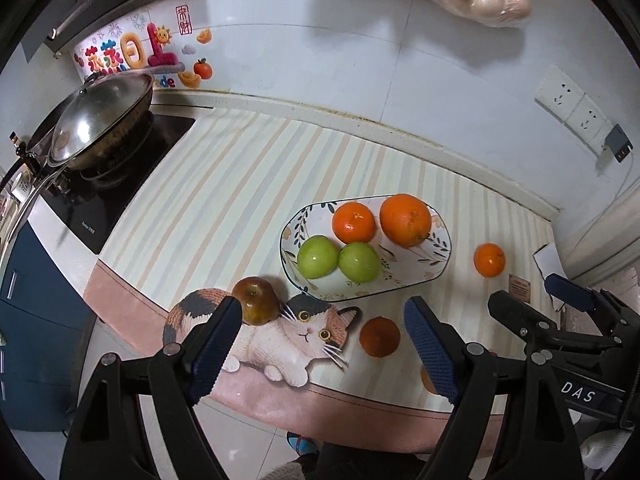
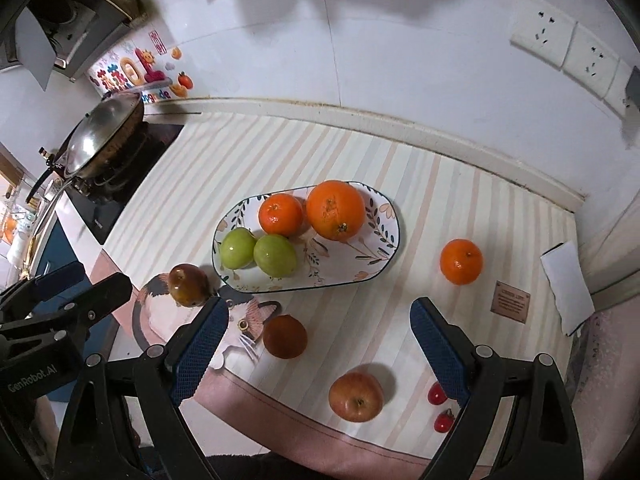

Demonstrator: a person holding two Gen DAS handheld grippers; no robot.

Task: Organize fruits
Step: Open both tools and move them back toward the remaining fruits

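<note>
**A:** Fruits first, then. What lies closest to your fingers?

**B:** Under my right gripper (image 2: pixel 316 344), the red apple (image 2: pixel 356 397) sits nearest, just below the gap between my fingers and a little toward the right one. Two cherry tomatoes (image 2: pixel 437 394) lie close beside that right finger. A dark orange fruit (image 2: pixel 285 337) sits between the pads, nearer the left one. My left gripper (image 1: pixel 326 344) looks down on that same fruit, close to its right finger.

**A:** Are you holding anything?

**B:** No. Both pairs of fingers stand wide apart with nothing between the pads; each hangs above the striped mat (image 2: pixel 400 320) and touches no fruit.

**A:** And further out?

**B:** Past my left gripper's left fingertip is a brownish apple (image 1: pixel 256 300), lying on the cat picture (image 1: pixel 296 336). Beyond it is the oval plate (image 2: pixel 384 256), already carrying two green fruits (image 2: pixel 276 255), a mandarin (image 2: pixel 280 214) and a big orange (image 2: pixel 335 210). Its long axis runs across my view, left to right. Off to the right, well apart from the plate, sits a lone mandarin (image 2: pixel 461 261).

**A:** Which hand goes next?

**B:** I judge the right is better placed for the red apple and tomatoes, and the left for the brownish apple. The plate lies straight ahead of both, so any carry runs forward, away from me.
</note>
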